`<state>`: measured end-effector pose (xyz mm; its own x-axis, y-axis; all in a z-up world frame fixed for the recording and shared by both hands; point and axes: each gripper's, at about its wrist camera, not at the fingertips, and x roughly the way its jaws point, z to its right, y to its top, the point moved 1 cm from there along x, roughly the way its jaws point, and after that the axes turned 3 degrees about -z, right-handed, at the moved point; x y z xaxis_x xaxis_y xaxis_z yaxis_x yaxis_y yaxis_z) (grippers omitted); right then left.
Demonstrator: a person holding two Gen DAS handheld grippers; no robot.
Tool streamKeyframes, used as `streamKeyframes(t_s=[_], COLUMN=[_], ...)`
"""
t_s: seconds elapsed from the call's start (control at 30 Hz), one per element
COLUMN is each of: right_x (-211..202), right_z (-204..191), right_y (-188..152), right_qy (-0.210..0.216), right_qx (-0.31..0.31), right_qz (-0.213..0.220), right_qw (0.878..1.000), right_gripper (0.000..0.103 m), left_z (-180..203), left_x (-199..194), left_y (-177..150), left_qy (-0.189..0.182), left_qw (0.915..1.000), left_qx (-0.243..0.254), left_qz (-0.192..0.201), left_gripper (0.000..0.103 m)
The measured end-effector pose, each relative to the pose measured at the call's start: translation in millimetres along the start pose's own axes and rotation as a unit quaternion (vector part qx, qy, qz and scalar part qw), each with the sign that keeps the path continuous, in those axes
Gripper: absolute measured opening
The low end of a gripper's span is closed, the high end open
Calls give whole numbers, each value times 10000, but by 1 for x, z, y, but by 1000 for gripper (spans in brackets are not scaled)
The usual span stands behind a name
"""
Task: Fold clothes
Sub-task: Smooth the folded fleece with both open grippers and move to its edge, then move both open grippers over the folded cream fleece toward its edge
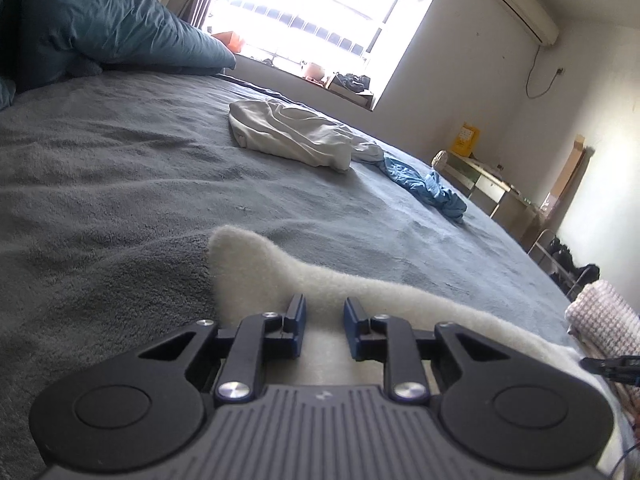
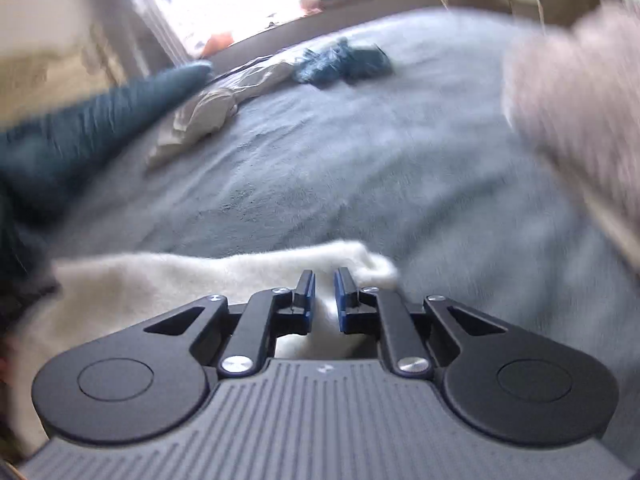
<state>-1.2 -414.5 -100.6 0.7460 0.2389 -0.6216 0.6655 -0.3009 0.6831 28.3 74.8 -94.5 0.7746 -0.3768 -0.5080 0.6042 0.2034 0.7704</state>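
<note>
Item, left wrist view, reading left to right: I am looking past a teal pillow [image 1: 100, 24] at upper left, across the grey bedspread [image 1: 120, 184], to a crumpled white garment [image 1: 296, 136] and a blue garment [image 1: 432, 188] at centre right, well apart from my tools. Lower centre, I am holding the left gripper [image 1: 325, 330] narrowly parted over the cream fleece garment [image 1: 256, 268]; the fabric is lying between and under the jaws, but I cannot tell whether the pads are pressing it. The fleece's long axis is running from centre left down toward lower right, where a pink checked cloth [image 1: 604, 316] is cut off by the frame edge. Item, right wrist view: everything is smearing with motion. The cream fleece is spreading from lower left to centre, its end just beyond the right gripper [image 2: 325, 294], whose jaws are standing nearly closed with fleece showing in the slim gap; a grip is unconfirmed. Both tools are sitting equally close to the fleece. A pinkish blur at upper right is unidentifiable.
</note>
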Motion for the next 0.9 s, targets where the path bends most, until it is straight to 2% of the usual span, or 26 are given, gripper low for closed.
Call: streamKeyframes(t_s=[0.03,0.07,0.1,0.2,0.27,0.37,0.4,0.47,0.53,0.57,0.63,0.7,0.77,0.8,0.9], right_x=[-6,-14,-25,-60,-81,-86,-81,-71,-62,-63,-71,-92,-102,-104,-81], right_z=[-4,-14,-27,-64,-87,-114,-115,-117,-104,-97,-97,-116,-130,-135,-135], right_y=[-2,-2,-2,-10,-20,-52,-66,-92,-110,-110,-98,-95,-102,-108,-136], right_qy=[-60,-261,-487,-149,192,545,499,403,220,341,306,323,442,535,366], right_qx=[-70,-249,-474,-1022,-1345,-1886,-1957,-2092,-1939,-1743,-1375,-1690,-1999,-2104,-2271], right_qz=[54,131,271,583,637,262,74,-304,-501,-434,-473,-267,-268,-317,-663], right_qw=[9999,9993,9973,9929,9887,9802,9794,9766,9795,9831,9889,9847,9785,9756,9709], right_gripper=[9,15,16,16,16,15,15,14,12,11,11,13,13,13,12], left_z=[5,9,14,38,58,78,84,81,75,75,83,90,96,98,99], left_x=[-6,-12,-19,-58,-81,-98,-101,-96,-96,-98,-108,-119,-127,-127,-111], left_y=[2,3,5,0,-12,-42,-53,-77,-89,-87,-79,-78,-85,-90,-104], left_qy=[84,168,245,201,149,55,27,98,167,170,221,235,214,199,373], left_qw=[9999,9997,9994,9963,9916,9846,9821,9793,9804,9811,9814,9800,9769,9762,9757], left_qx=[81,161,245,801,1268,1732,1845,1892,1858,1826,1816,1914,2073,2084,1914], left_qz=[12,23,41,254,185,-223,-377,-719,-633,-620,-574,-490,-477,-573,-1003], left_gripper=[22,22,26,37,38,38,38,39,37,36,35,40,43,44,44])
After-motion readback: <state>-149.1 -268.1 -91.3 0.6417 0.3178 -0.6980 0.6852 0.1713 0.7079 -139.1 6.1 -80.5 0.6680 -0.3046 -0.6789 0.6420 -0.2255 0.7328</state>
